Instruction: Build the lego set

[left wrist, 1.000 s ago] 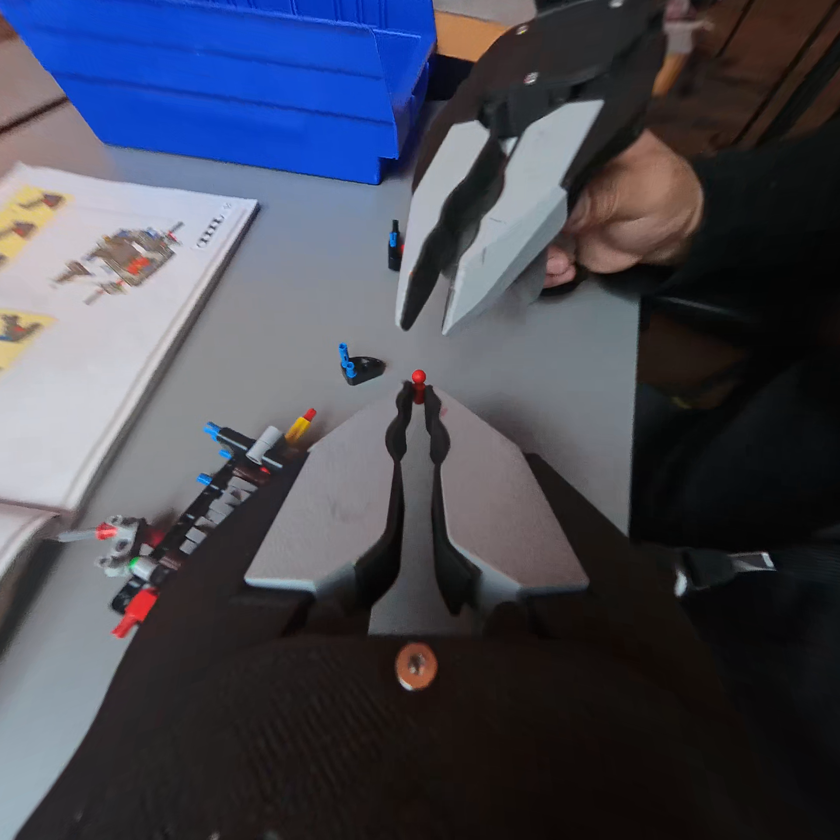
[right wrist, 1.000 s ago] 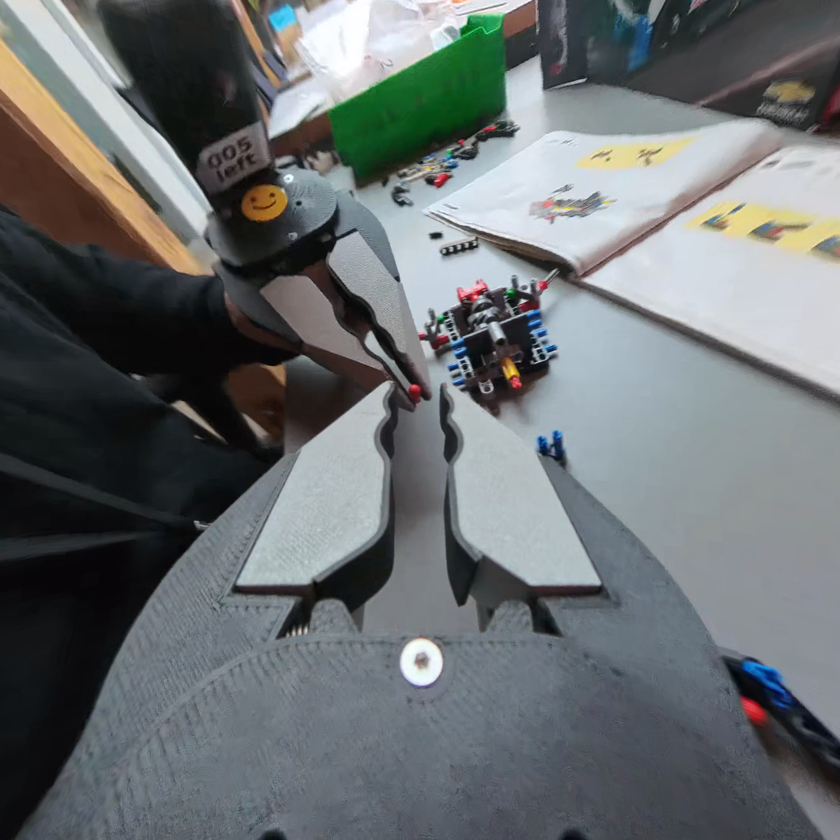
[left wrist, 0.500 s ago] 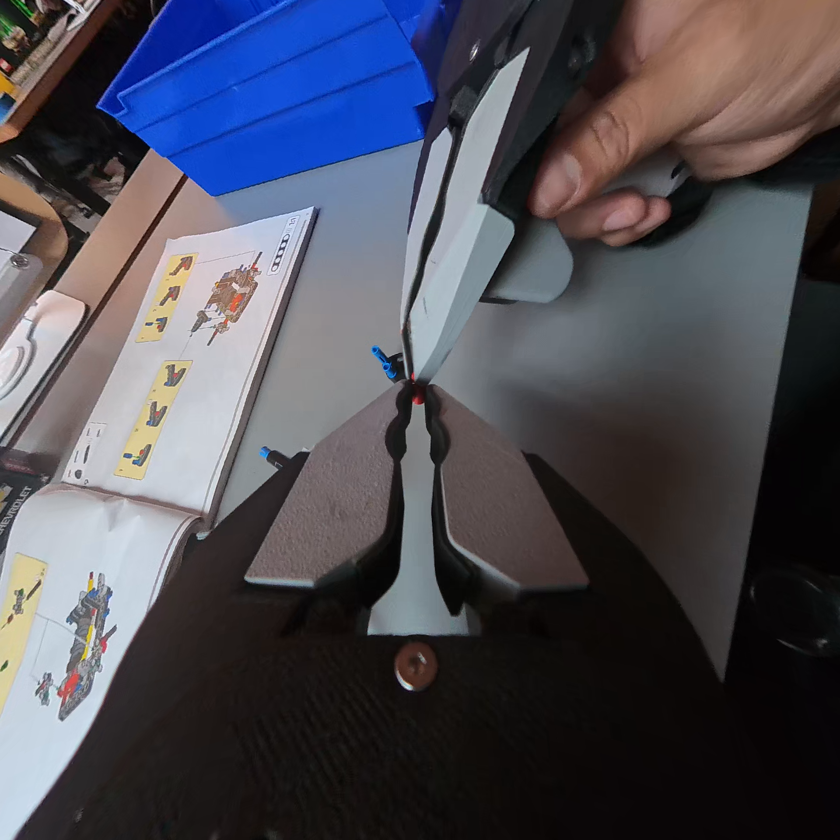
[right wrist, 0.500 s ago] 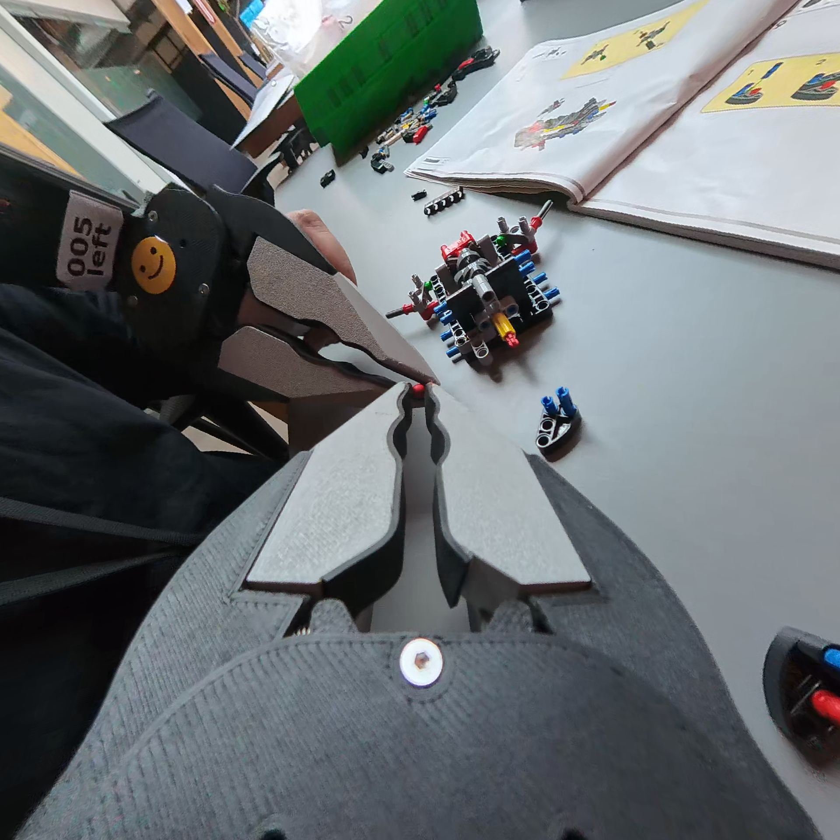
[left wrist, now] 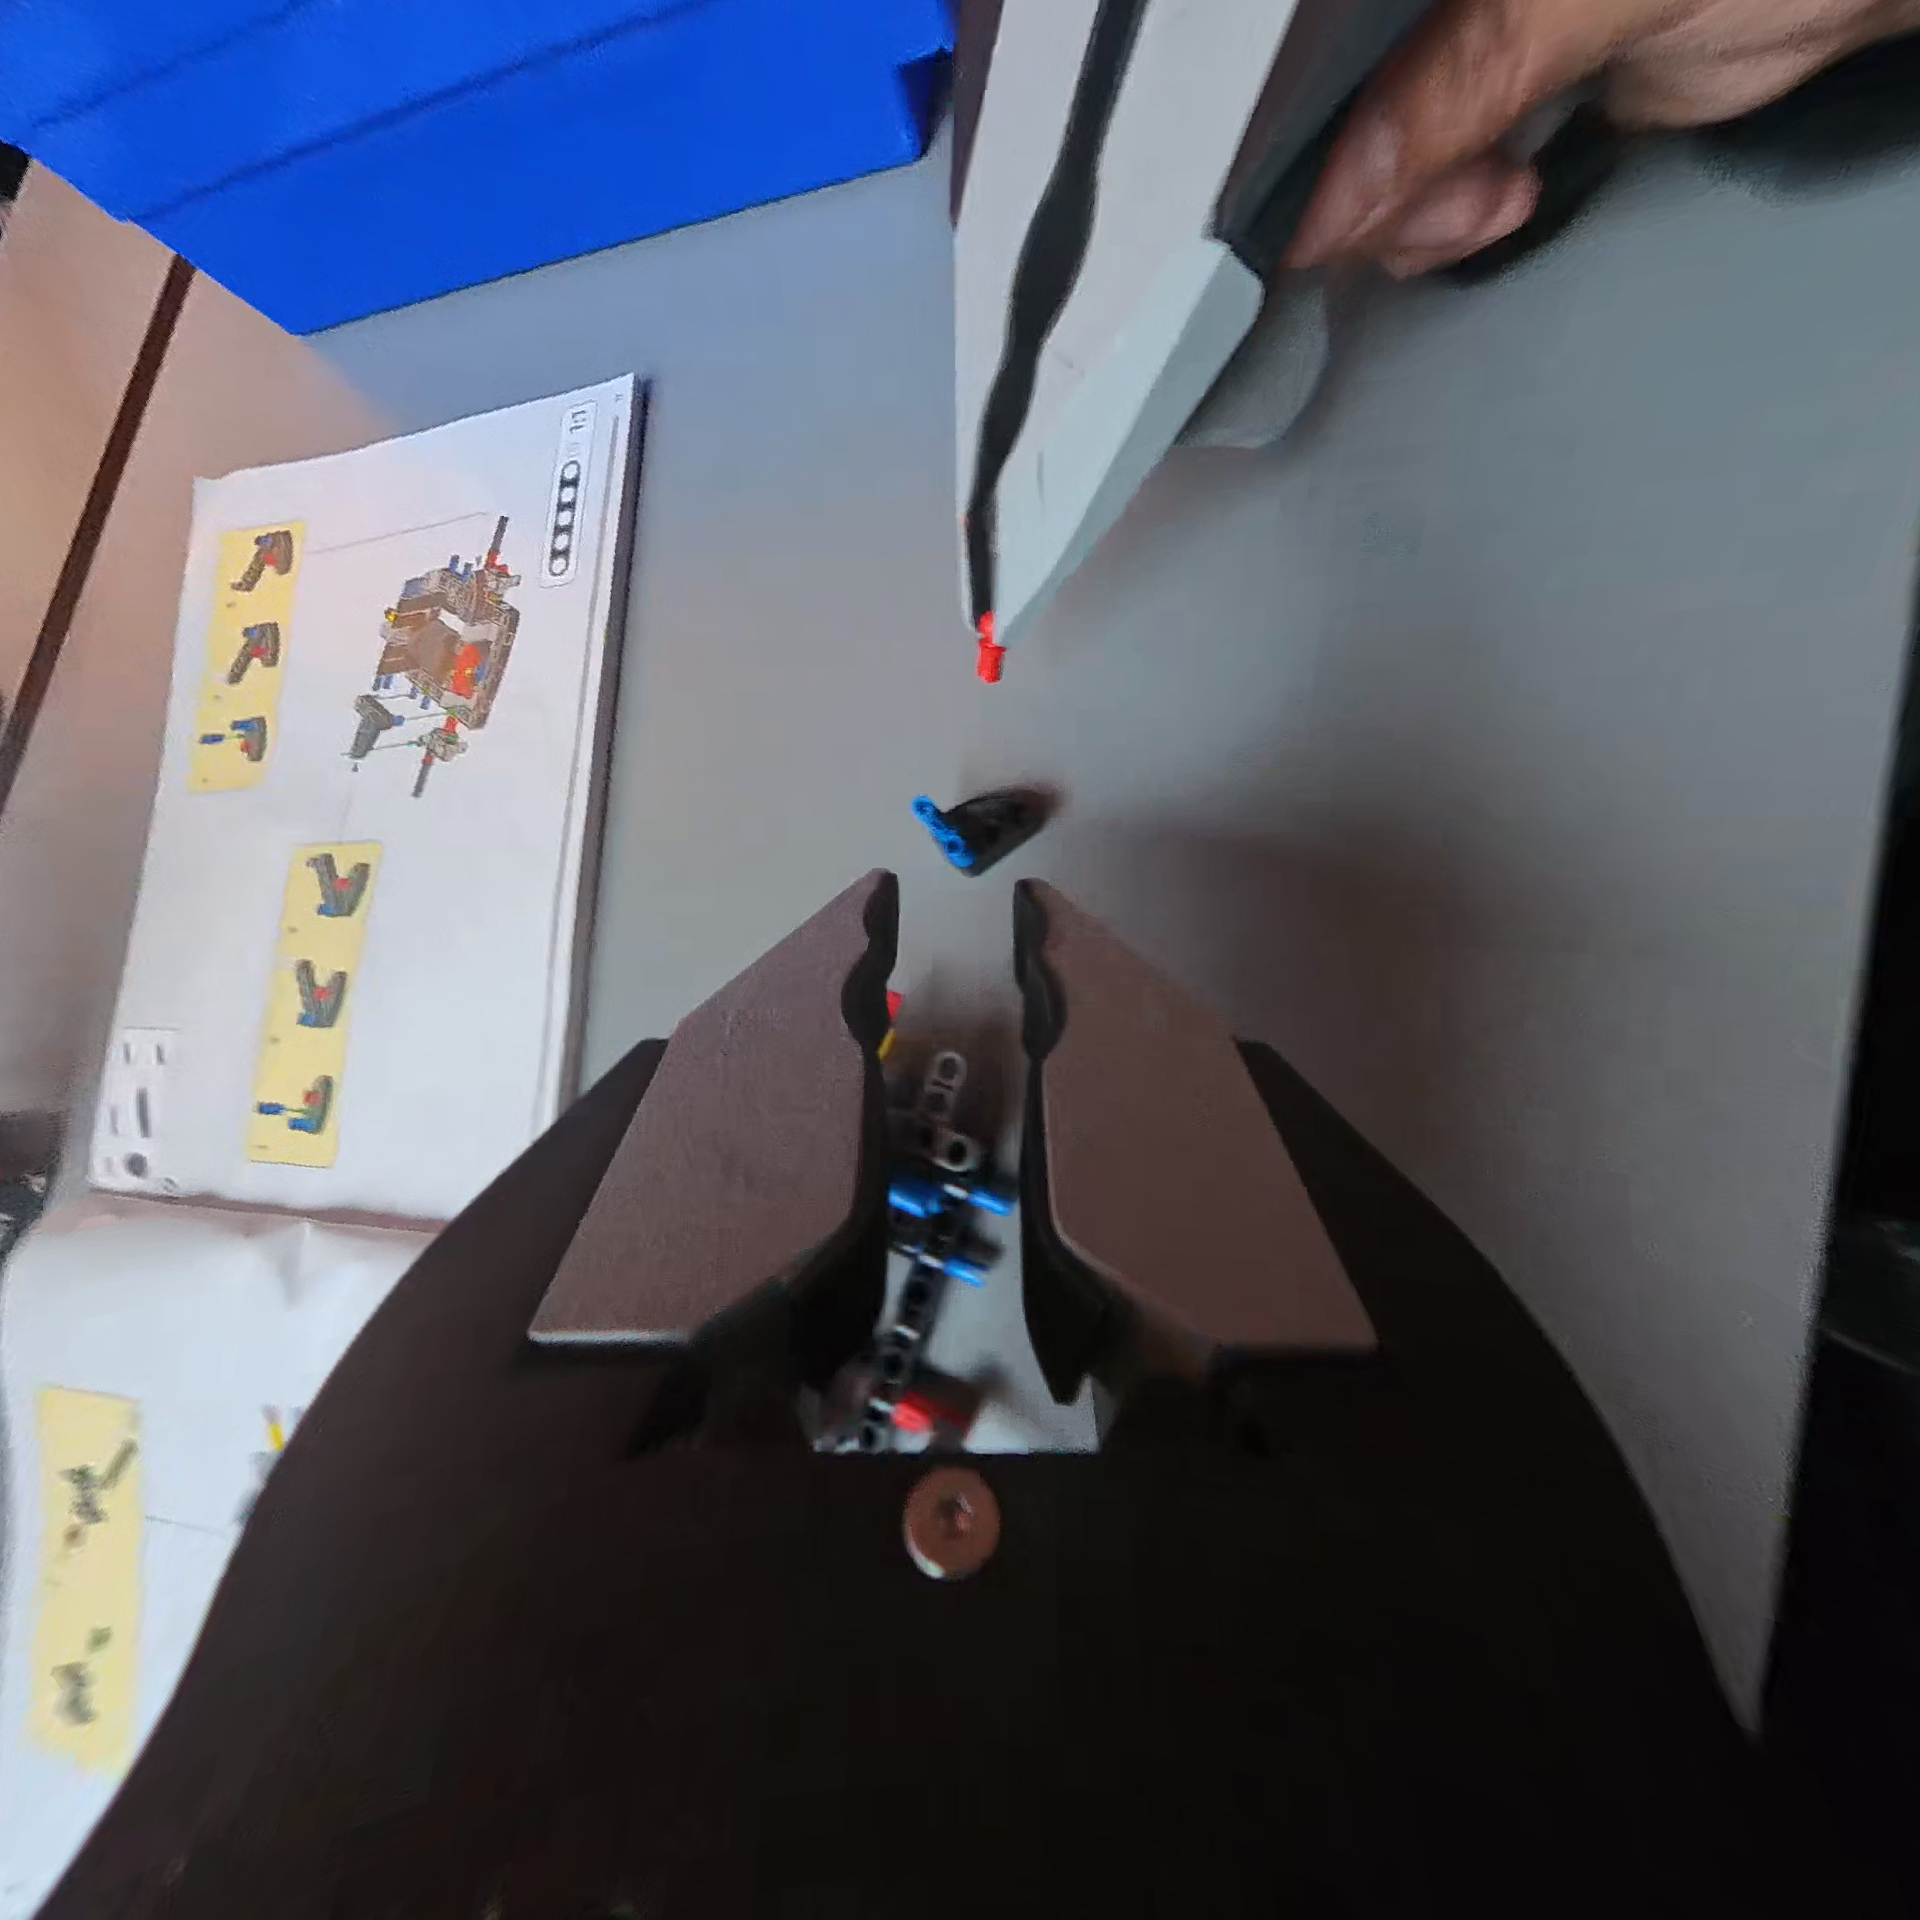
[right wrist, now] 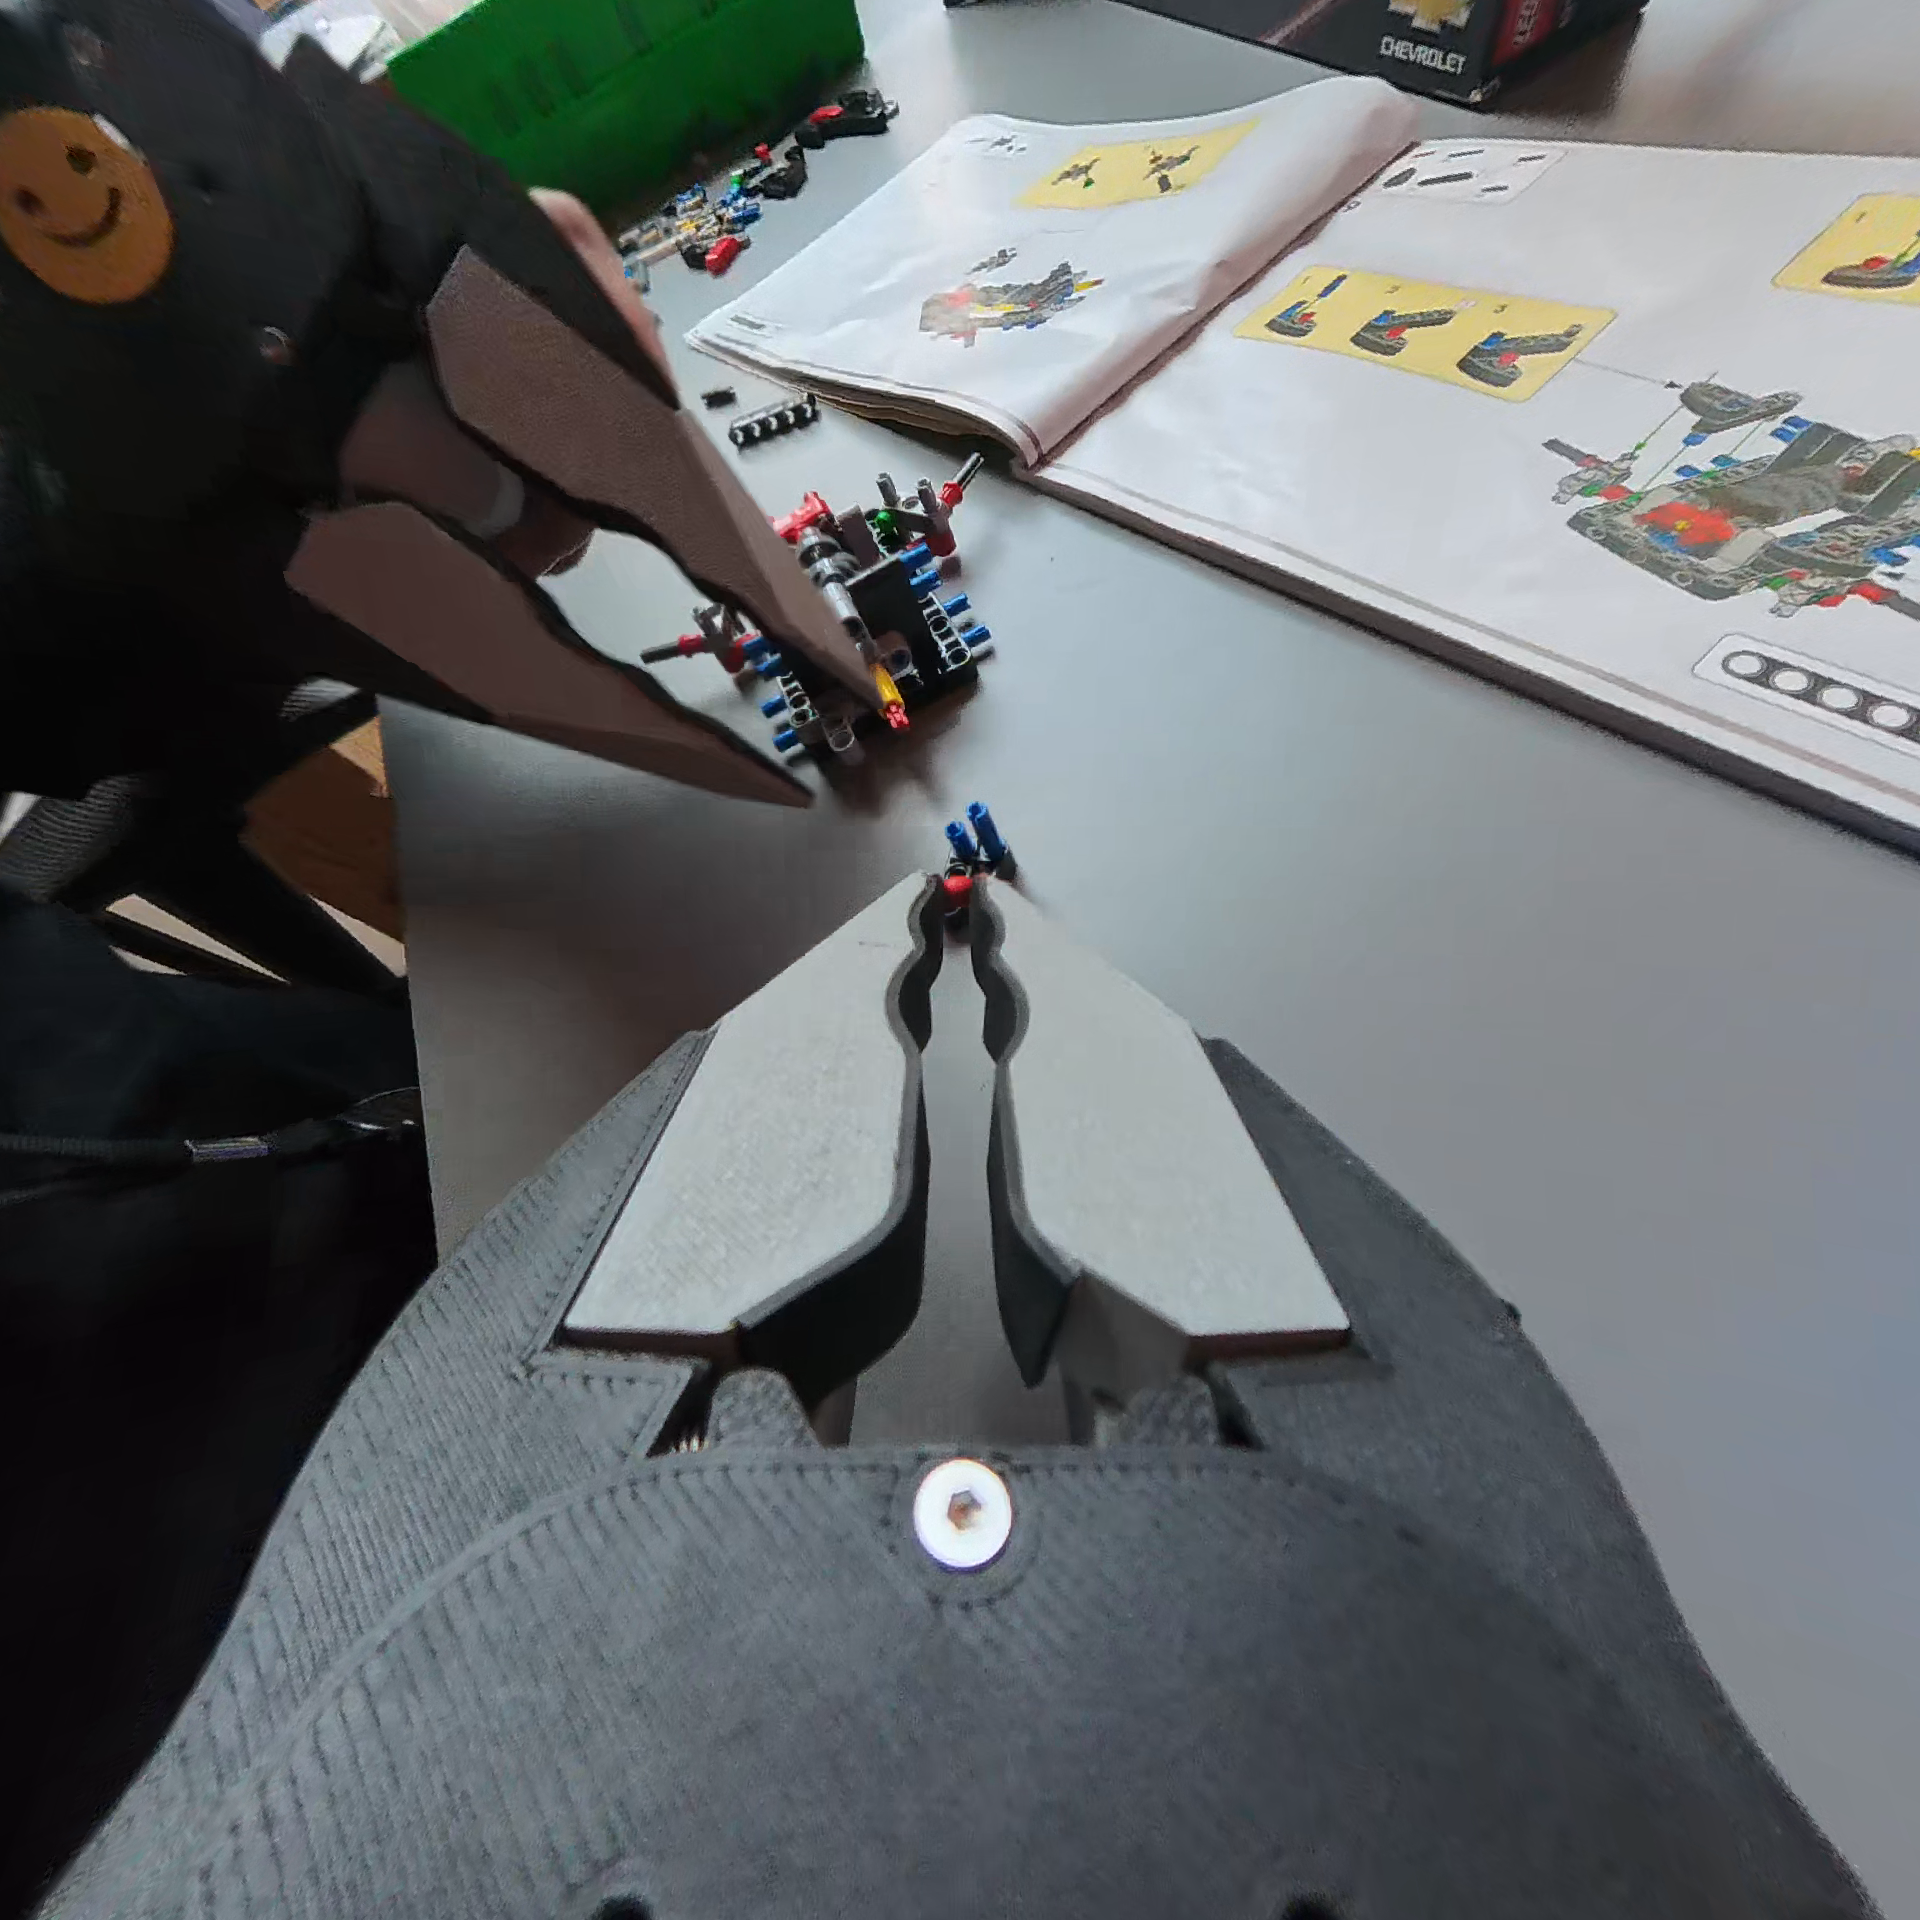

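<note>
You have white brand lettering on the black box at the far edge of the counter. The yellow panels of the open instruction booklet carry small step numbers, barely legible. The left tool has a yellow smiley sticker.

My left gripper gapes over lego assembly; right gripper pinches red pin above black connector.

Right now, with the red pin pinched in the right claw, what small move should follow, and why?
Probably lower the right claw, shut on the small red plastic pin, toward the small black connector piece with blue pins lying just beyond it; the left claw is open.
</note>
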Tool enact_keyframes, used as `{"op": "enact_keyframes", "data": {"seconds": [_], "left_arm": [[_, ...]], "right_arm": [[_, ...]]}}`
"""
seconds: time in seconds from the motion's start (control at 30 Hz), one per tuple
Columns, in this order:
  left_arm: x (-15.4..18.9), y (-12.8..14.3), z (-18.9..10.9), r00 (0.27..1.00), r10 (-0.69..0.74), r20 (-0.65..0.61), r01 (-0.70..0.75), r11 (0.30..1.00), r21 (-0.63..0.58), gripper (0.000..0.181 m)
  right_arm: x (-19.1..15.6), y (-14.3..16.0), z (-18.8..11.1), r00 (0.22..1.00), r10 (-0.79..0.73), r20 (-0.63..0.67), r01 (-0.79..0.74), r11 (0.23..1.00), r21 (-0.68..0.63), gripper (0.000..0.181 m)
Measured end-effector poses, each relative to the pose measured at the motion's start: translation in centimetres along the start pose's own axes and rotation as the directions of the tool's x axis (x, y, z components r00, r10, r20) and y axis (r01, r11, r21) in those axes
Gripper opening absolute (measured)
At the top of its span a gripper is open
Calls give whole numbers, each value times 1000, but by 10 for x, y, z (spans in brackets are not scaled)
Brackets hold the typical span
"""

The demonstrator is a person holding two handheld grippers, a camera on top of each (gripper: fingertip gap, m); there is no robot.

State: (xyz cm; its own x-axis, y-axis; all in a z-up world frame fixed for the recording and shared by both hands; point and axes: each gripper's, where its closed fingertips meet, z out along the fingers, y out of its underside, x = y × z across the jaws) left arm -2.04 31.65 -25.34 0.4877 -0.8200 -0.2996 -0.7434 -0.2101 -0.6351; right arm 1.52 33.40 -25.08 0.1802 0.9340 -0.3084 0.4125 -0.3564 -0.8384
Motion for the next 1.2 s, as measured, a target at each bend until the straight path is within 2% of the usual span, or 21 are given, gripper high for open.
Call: {"op": "enact_keyframes", "data": {"seconds": [0.13,0.33,0.57,0.7,0.83,1.07,1.2], "left_arm": [[-1,5,13,986,77,-151,-95,988,-118,20],[-10,7,24,960,153,-232,-197,964,-177,30],[-5,8,34,939,146,-312,-204,965,-164,30],[1,12,41,919,166,-359,-246,950,-192,23],[7,9,44,917,185,-355,-262,947,-183,19],[11,12,39,940,178,-290,-258,930,-263,16],[32,12,31,961,106,-255,-178,943,-281,15]], "right_arm": [[2,6,3,1000,-31,-3,31,999,-37,1],[1,9,1,996,-85,1,85,995,-50,1],[-5,9,-1,984,-180,-7,180,983,-34,1],[-8,7,-4,983,-183,15,183,983,-13,1],[-7,7,-6,983,-184,13,184,983,-8,1],[-6,10,-7,980,-197,9,197,980,-23,1],[-8,16,-7,976,-216,17,217,975,-57,1]]}}
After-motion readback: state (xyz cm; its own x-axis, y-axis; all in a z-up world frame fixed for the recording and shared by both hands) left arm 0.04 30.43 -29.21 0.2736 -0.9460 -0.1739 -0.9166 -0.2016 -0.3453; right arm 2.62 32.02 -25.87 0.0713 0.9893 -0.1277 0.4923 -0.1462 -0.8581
